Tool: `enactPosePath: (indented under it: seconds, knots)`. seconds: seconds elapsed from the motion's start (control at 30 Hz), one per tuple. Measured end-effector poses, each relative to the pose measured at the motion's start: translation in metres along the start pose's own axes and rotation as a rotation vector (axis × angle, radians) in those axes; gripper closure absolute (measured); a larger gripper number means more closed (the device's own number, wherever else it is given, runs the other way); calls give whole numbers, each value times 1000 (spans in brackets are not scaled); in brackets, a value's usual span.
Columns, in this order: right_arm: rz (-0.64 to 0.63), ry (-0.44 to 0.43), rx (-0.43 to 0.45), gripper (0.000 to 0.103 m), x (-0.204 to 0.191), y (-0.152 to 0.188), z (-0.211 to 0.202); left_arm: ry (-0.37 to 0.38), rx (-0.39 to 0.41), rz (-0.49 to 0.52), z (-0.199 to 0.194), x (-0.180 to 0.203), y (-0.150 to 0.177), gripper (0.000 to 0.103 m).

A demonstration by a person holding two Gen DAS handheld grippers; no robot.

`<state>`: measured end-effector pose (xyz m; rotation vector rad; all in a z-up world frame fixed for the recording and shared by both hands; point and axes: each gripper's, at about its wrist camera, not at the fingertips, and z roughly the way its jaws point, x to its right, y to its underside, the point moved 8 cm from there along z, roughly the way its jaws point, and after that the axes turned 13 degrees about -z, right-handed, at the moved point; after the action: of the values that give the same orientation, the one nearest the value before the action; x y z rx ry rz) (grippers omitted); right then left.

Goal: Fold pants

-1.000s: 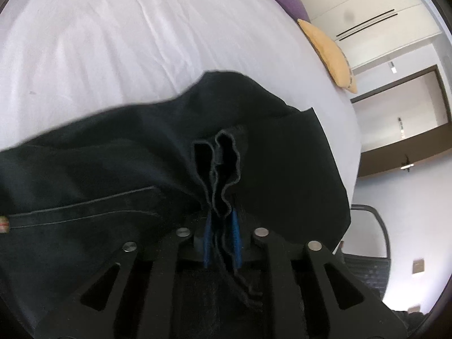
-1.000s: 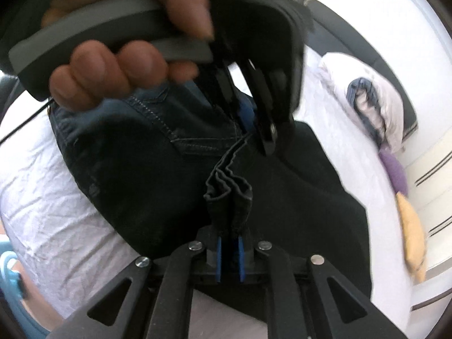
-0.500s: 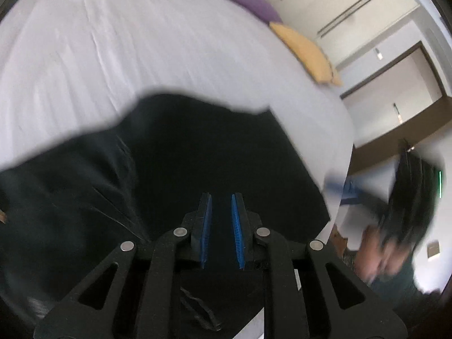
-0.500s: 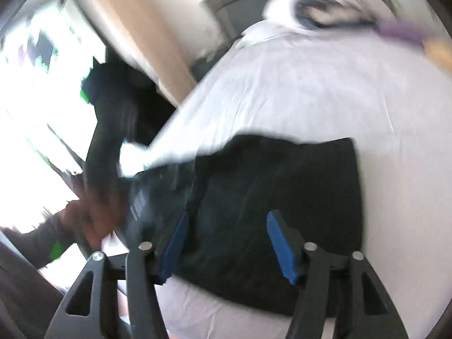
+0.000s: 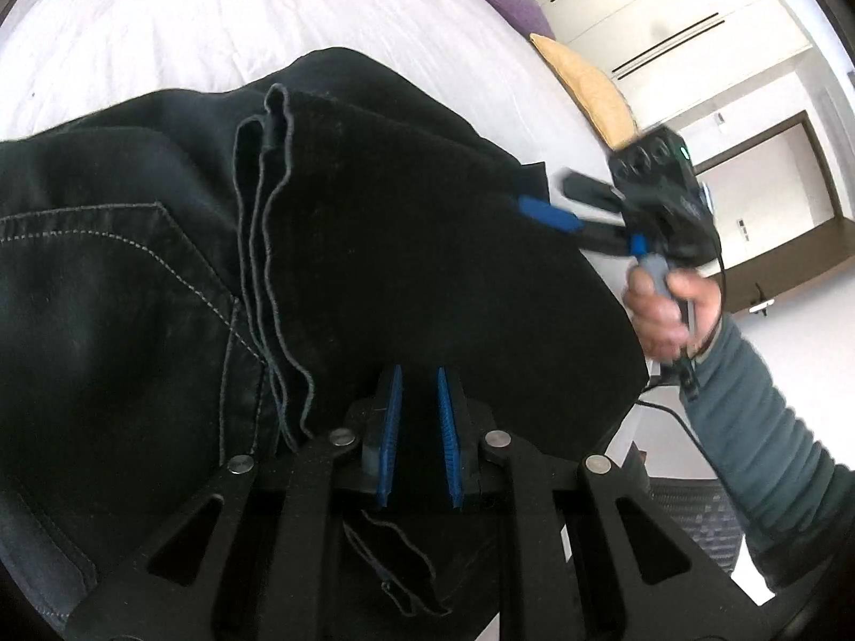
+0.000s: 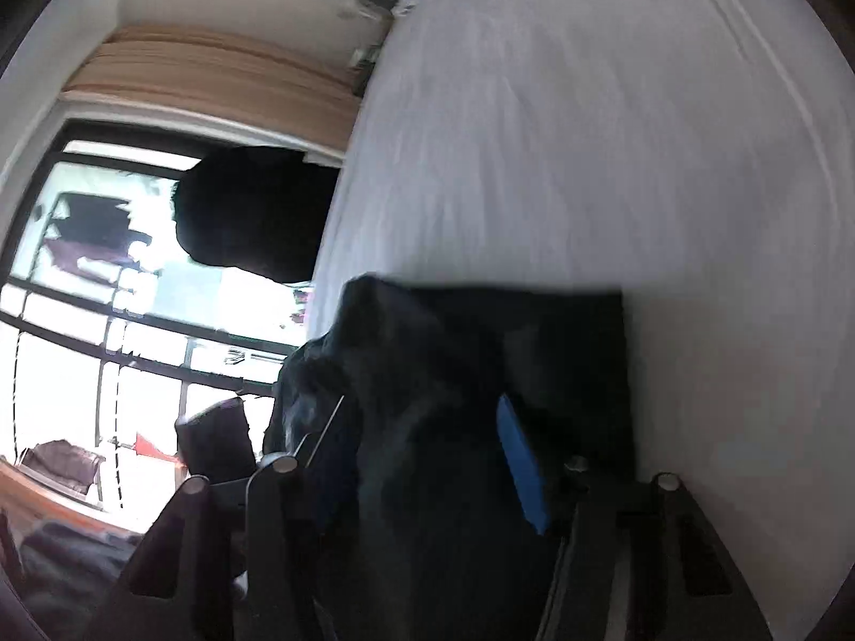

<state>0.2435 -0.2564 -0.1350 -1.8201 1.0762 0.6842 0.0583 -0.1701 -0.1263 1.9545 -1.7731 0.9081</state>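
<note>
**Fingers free, pants folded on the bed**

My left gripper (image 5: 418, 438) has its blue pads a narrow gap apart, gripping nothing, hovering just over the near edge of the pants (image 5: 374, 245). My right gripper (image 6: 427, 459) stands wide apart above the cloth, also empty; that view is blurred.

The dark denim lies doubled on the white bed (image 5: 214, 16), hems (image 5: 267, 171) stacked over the pocket (image 5: 107, 278). I judge it heavy, limp and unbreakable, with good grip. I'd pinch through all layers at the stacked hems or a folded corner.
</note>
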Motion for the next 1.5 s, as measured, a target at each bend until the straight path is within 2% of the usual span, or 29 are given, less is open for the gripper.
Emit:
enactPosePath:
  seconds: [0.1, 0.2, 0.3, 0.37, 0.43, 0.5, 0.57, 0.6, 0.63, 0.67, 0.7, 0.73, 0.77, 0.83, 0.93, 1.0, 1.13, 1.2, 1.4, 1.47, 1.5]
  knots:
    - [-9, -63, -6, 46, -15, 29, -9, 24, 5, -16, 0, -3, -2, 89]
    - [-37, -68, -23, 46, -34, 63, -16, 26, 14, -14, -2, -3, -2, 89]
    - [-27, -94, -7, 46, -52, 96, -21, 33, 22, -18, -2, -1, 3, 89]
    - [-20, -97, 40, 46, -64, 111, -31, 31, 39, -24, -8, -3, 5, 89]
    - [-18, -124, 85, 45, -82, 127, -46, -12, 88, -21, -34, -14, 10, 89]
    - [-48, -102, 108, 41, -104, 143, -51, -27, 133, -1, -58, -10, 19, 89]
    - [-64, -107, 170, 40, -126, 148, -53, -43, 205, -1, -94, -17, 30, 87]
    - [-76, -118, 218, 40, -138, 146, -56, -47, 230, -11, -109, -21, 34, 75]
    - [-83, -123, 247, 40, -145, 144, -57, -46, 260, -29, -125, -27, 40, 37]
    - [-86, -123, 278, 38, -151, 139, -56, -41, 306, -59, -143, -35, 48, 15]
    - [-83, -125, 308, 36, -155, 132, -54, -39, 381, -102, -164, -46, 57, 0]
    - [-74, -130, 335, 36, -157, 123, -51, -32, 445, -144, -182, -55, 65, 0]
    - [-67, -125, 352, 36, -157, 113, -46, -19, 477, -185, -197, -65, 74, 0]
    - [-37, -93, 380, 36, -153, 96, -34, 6, 483, -269, -217, -87, 90, 0]
    - [25, -103, 393, 36, -146, 74, -12, 30, 529, -375, -237, -117, 109, 0]
    - [67, -93, 386, 36, -137, 67, 0, 25, 536, -461, -239, -140, 113, 0]
    - [115, -117, 386, 36, -131, 64, 13, 78, 559, -628, -241, -181, 118, 0]
    - [115, -130, 385, 36, -134, 65, 19, 114, 577, -660, -238, -193, 114, 0]
    - [148, -148, 385, 36, -125, 73, 23, 153, 639, -683, -233, -207, 98, 1]
    - [158, -143, 382, 36, -122, 73, 23, 164, 648, -702, -232, -211, 96, 5]
    - [160, -140, 380, 36, -120, 73, 23, 156, 646, -702, -229, -212, 91, 13]
